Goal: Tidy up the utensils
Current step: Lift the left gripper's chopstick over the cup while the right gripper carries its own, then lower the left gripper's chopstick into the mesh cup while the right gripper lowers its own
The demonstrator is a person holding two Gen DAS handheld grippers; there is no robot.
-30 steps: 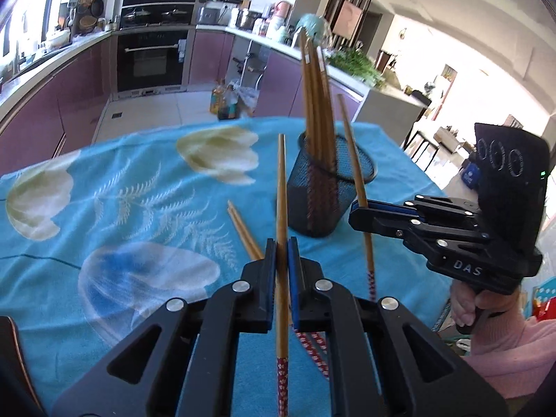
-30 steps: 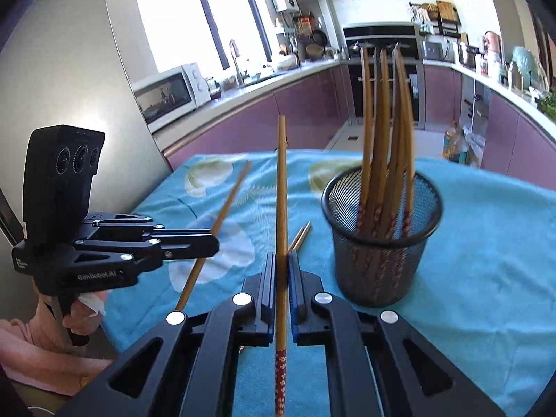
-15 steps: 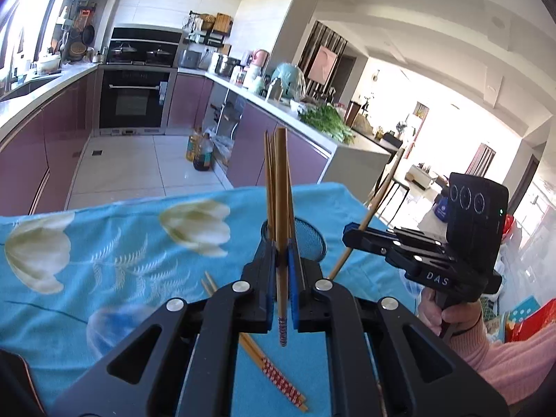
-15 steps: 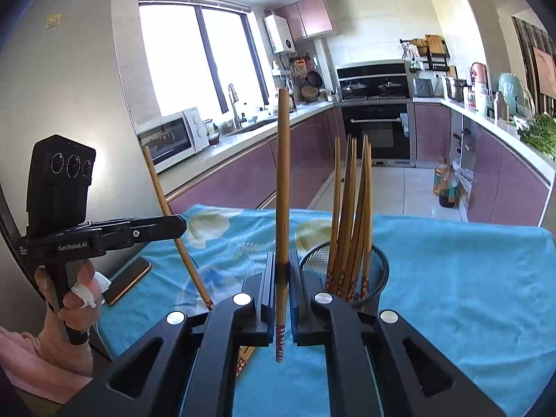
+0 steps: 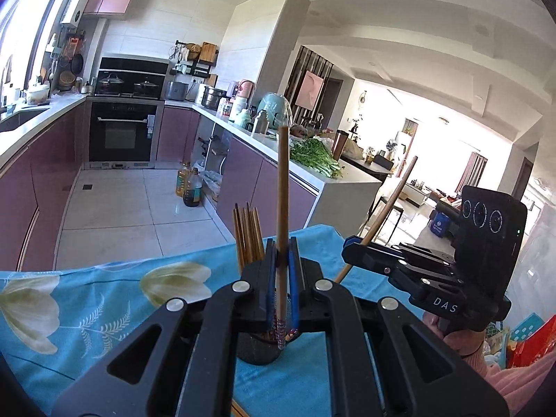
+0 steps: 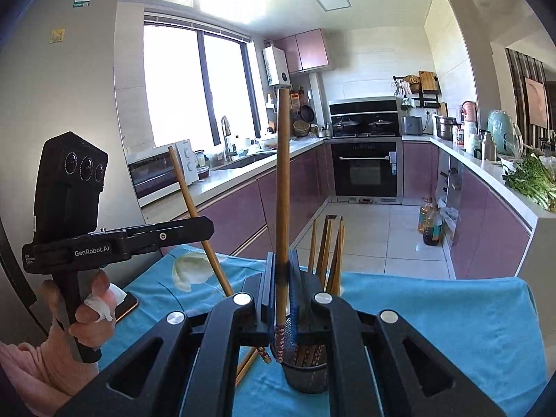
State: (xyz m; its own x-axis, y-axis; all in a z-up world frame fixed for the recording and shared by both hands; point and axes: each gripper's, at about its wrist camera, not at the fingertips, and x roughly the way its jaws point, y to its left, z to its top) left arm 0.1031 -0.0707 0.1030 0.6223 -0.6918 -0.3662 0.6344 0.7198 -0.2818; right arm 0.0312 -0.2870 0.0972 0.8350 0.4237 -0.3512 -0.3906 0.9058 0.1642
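Left wrist view: both the left gripper and right gripper, each clamping a chopstick, have risen above the holder.

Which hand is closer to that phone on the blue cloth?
Left. The left hand is right beside the phone; the right gripper is farther off, over the mesh chopstick holder.

Black tools with blue pads, silver screws; pink sleeves.
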